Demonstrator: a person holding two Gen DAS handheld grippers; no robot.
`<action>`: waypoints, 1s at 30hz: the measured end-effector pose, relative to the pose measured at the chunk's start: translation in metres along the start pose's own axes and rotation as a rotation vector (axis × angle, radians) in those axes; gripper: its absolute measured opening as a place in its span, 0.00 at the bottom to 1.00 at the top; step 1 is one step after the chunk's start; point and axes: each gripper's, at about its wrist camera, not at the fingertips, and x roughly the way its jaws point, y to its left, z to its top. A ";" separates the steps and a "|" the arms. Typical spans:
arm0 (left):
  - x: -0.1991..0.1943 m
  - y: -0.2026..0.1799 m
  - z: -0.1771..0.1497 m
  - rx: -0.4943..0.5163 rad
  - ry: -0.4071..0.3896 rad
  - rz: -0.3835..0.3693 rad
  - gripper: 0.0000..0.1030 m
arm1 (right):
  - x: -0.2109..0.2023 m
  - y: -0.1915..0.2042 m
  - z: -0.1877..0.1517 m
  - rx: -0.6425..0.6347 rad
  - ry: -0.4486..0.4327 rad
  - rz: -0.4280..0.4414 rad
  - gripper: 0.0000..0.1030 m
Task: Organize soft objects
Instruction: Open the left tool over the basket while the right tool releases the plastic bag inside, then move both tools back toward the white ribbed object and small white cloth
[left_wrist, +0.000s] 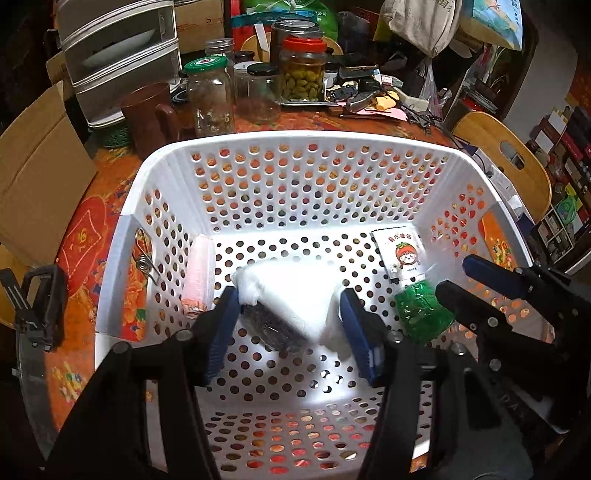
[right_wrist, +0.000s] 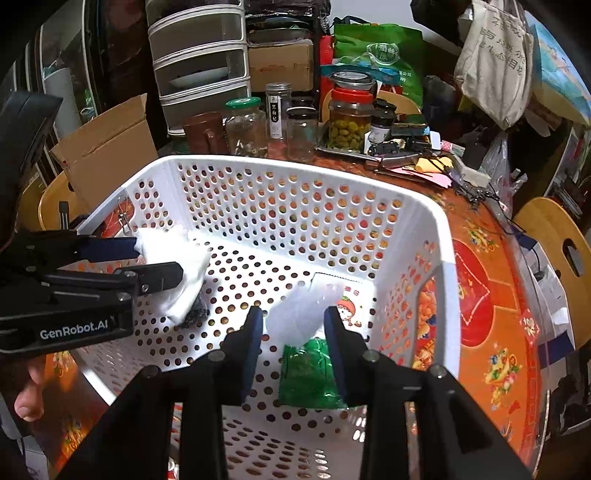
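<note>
- White plastic basket (left_wrist: 122, 273) with round holes fills the middle of both views, standing on the orange patterned tabletop (right_wrist: 491, 302).
- Inside it lie a pink roll (left_wrist: 199, 277) at left, a cartoon-printed packet (left_wrist: 400, 253) at right, a white bag (left_wrist: 291, 291) with dark contents, and a clear bag with green contents (right_wrist: 308, 373).
- The left gripper (left_wrist: 290, 325) has its fingers apart on either side of the white bag, lower centre; whether they touch it I cannot tell.
- The right gripper (right_wrist: 293, 341) likewise stands with fingers apart around the green-filled bag.
- Judging by this, four soft items are in; the task looks well advanced.
- Jars (left_wrist: 212, 99) crowd the upper frame; no further soft item stands out there.
</note>
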 end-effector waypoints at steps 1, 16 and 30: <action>-0.001 0.000 0.000 0.000 -0.003 0.000 0.62 | -0.001 0.000 -0.001 -0.002 -0.003 0.005 0.35; -0.048 0.008 -0.009 0.008 -0.107 -0.042 1.00 | -0.035 0.005 -0.012 -0.010 -0.078 0.006 0.87; -0.152 0.022 -0.118 -0.003 -0.305 -0.038 1.00 | -0.124 0.019 -0.083 0.010 -0.234 -0.009 0.97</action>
